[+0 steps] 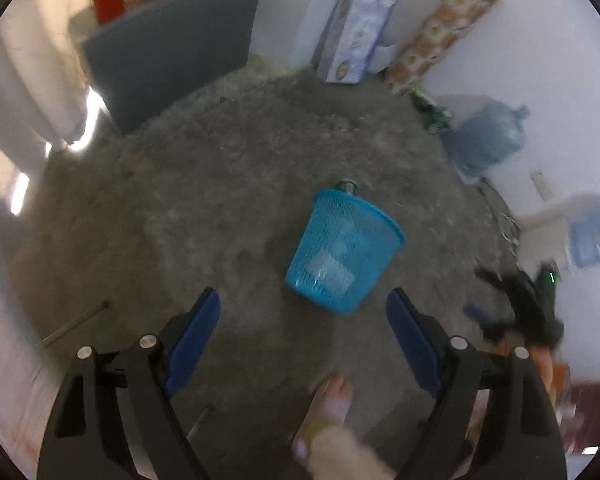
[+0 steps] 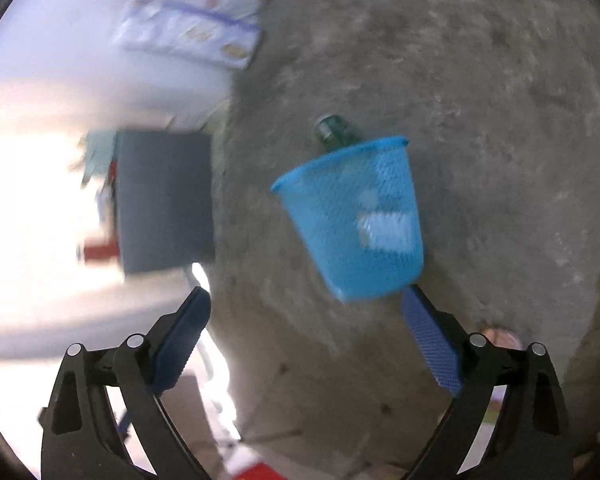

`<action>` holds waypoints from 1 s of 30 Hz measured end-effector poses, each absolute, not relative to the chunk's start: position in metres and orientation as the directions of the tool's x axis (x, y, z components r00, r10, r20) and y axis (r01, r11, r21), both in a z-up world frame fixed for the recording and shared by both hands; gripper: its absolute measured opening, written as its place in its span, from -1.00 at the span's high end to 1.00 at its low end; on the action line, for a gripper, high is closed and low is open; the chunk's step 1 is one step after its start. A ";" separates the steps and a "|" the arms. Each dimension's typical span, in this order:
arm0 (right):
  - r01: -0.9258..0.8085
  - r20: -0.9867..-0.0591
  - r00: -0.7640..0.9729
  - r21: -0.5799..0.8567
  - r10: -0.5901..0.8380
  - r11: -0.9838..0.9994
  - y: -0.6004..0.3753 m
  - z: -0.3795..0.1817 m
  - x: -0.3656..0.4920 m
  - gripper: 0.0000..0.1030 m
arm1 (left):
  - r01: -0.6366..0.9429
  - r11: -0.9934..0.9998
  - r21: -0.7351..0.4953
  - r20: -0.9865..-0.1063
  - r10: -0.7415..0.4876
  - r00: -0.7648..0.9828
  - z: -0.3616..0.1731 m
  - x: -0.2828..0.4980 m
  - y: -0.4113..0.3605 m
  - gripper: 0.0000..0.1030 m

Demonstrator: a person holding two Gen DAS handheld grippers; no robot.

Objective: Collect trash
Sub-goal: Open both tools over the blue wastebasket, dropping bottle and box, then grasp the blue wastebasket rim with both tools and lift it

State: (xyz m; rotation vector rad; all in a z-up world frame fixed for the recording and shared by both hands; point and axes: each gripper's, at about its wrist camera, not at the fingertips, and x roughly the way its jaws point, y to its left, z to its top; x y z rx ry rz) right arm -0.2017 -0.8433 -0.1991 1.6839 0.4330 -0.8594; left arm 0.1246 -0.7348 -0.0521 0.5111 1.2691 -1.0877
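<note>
- We hold the left gripper (image 1: 303, 312) with its blue pads spread wide and nothing between them, aimed down at the concrete floor (image 1: 172, 216).
- Our right gripper (image 2: 306, 312) also stands wide and empty.
- The blue mesh basket (image 1: 342, 250) stands on the floor just past the left gripper's fingertips, toward 1 o'clock; pale items show through its mesh.
- A green bottle (image 1: 347, 186) lies just behind the basket at its 12 o'clock, touching or nearly so.
- Our bare foot (image 1: 332, 400) stands at the basket's 6 o'clock.

A grey panel (image 1: 172, 52), printed boxes (image 1: 356, 28) and a water jug (image 1: 488, 136) line the walls.
</note>
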 end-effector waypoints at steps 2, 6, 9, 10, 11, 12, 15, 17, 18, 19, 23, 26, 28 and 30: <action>0.642 -0.728 0.670 0.668 -0.149 -0.377 -0.871 -0.233 -0.205 -0.73 | 0.858 0.459 -0.229 -0.939 -0.337 -0.070 -0.087 0.124 -0.781 -0.61; 0.586 -0.714 0.688 0.653 -0.130 -0.480 -0.922 -0.297 -0.209 -0.68 | 0.851 0.478 -0.218 -0.959 -0.265 -0.097 -0.164 0.106 -0.865 -0.53; 0.594 -0.712 0.696 0.644 -0.094 -0.481 -0.951 -0.331 -0.203 -0.68 | 0.872 0.456 -0.176 -0.974 -0.212 -0.086 -0.210 0.091 -0.918 -0.47; 0.603 -0.715 0.695 0.639 -0.080 -0.477 -0.958 -0.338 -0.200 -0.68 | 0.875 0.454 -0.168 -0.976 -0.199 -0.085 -0.222 0.086 -0.932 -0.44; 0.611 -0.716 0.695 0.636 -0.064 -0.471 -0.964 -0.349 -0.197 -0.68 | 0.875 0.454 -0.168 -0.978 -0.190 -0.089 -0.235 0.084 -0.945 -0.44; 0.620 -0.716 0.696 0.631 -0.044 -0.467 -0.972 -0.360 -0.193 -0.68 | 0.874 0.455 -0.170 -0.978 -0.183 -0.095 -0.246 0.082 -0.955 -0.44; 0.632 -0.707 0.708 0.626 0.012 -0.457 -0.986 -0.384 -0.185 -0.63 | 0.885 0.445 -0.137 -0.988 -0.131 -0.087 -0.284 0.075 -0.985 -0.42; 0.643 -0.702 0.711 0.628 0.038 -0.438 -0.991 -0.388 -0.182 -0.62 | 0.894 0.436 -0.098 -0.994 -0.092 -0.064 -0.306 0.072 -1.003 -0.36; 0.645 -0.695 0.717 0.635 0.048 -0.425 -0.995 -0.392 -0.180 -0.62 | 0.896 0.435 -0.087 -0.995 -0.082 -0.057 -0.313 0.072 -1.008 -0.34; 0.651 -0.689 0.722 0.642 0.069 -0.405 -0.999 -0.397 -0.176 -0.62 | 0.897 0.437 -0.064 -0.997 -0.062 -0.041 -0.322 0.073 -1.015 -0.31; 0.656 -0.662 0.735 0.642 0.145 -0.397 -0.999 -0.422 -0.167 -0.41 | 0.877 0.479 -0.032 -0.998 0.034 -0.054 -0.358 0.075 -1.028 -0.10; 0.650 -0.651 0.741 0.635 0.164 -0.418 -0.993 -0.436 -0.166 -0.19 | 0.877 0.479 0.017 -0.995 0.097 -0.034 -0.379 0.069 -1.033 -0.02; 0.659 -0.662 0.734 0.638 0.152 -0.400 -0.996 -0.436 -0.170 -0.03 | 0.881 0.472 0.042 -0.994 0.108 -0.010 -0.385 0.067 -1.036 0.00; 0.659 -0.669 0.731 0.640 0.136 -0.396 -0.998 -0.437 -0.175 0.12 | 0.884 0.463 0.067 -0.994 0.110 0.017 -0.387 0.066 -1.037 0.07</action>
